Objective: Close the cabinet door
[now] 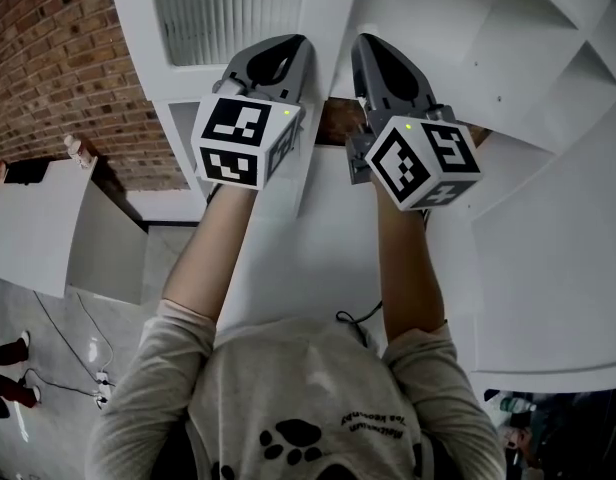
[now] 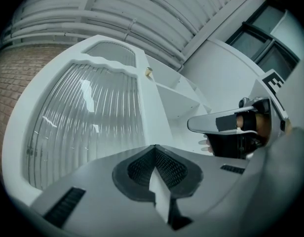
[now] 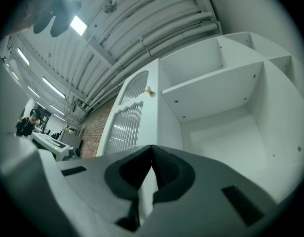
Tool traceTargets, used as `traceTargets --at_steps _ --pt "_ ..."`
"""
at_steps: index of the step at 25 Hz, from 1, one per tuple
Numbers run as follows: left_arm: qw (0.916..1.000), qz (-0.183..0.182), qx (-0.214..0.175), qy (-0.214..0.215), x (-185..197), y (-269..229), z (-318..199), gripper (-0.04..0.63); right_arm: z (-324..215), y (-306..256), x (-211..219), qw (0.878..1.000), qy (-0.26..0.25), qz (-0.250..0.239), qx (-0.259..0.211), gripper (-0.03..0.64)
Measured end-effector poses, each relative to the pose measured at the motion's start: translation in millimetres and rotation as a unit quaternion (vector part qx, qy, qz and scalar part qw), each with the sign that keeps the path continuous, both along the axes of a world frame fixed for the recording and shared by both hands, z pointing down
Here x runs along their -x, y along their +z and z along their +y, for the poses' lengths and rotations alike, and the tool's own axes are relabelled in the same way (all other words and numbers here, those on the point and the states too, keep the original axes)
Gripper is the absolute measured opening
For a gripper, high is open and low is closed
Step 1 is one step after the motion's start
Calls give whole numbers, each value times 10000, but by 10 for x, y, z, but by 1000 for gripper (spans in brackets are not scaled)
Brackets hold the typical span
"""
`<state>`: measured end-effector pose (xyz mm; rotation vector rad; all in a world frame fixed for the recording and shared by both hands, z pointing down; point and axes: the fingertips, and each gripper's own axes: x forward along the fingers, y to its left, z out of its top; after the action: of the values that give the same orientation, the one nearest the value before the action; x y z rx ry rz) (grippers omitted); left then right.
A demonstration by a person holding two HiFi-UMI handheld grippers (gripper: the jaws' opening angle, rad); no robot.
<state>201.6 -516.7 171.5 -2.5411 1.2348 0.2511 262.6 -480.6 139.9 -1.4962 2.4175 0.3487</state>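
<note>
Both my tongs are closed tip to tip and hold nothing. The left tongs (image 1: 293,46) and the right tongs (image 1: 368,46) point side by side at the cabinet door (image 2: 88,127), the ribbed-glass one standing left of the open shelves (image 3: 216,90). I want the closed tips on its white stile, never on the glass, pressing evenly and straight away from me until it seats (how far ajar it stands, I cannot tell). The small knob (image 3: 147,90) sits higher up, out of my line. Just right of the stile, the bare compartment could swallow a slipping tip. Far left, a brick wall (image 1: 58,58) and another white unit (image 1: 48,228) stand well apart.
</note>
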Motion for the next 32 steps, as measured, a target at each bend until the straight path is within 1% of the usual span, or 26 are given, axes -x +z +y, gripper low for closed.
traceTargets --at_steps 7,17,22,28,32 --pt "9999 -86 98 98 33 50 67 5 98 66 34 9998 179 43 1 9" --pt "9997 -164 94 185 138 113 402 5 312 155 143 9995 318 32 -22 9" --pt "9999 -69 27 72 298 121 617 5 475 232 194 9986 503 147 -99 9" --pt "9997 -133 -170 -148 506 171 911 5 706 352 264 9982 572 142 -144 9" --pt "9993 -116 -162 -307 672 272 1034 5 870 438 319 9969 697 287 -233 9"
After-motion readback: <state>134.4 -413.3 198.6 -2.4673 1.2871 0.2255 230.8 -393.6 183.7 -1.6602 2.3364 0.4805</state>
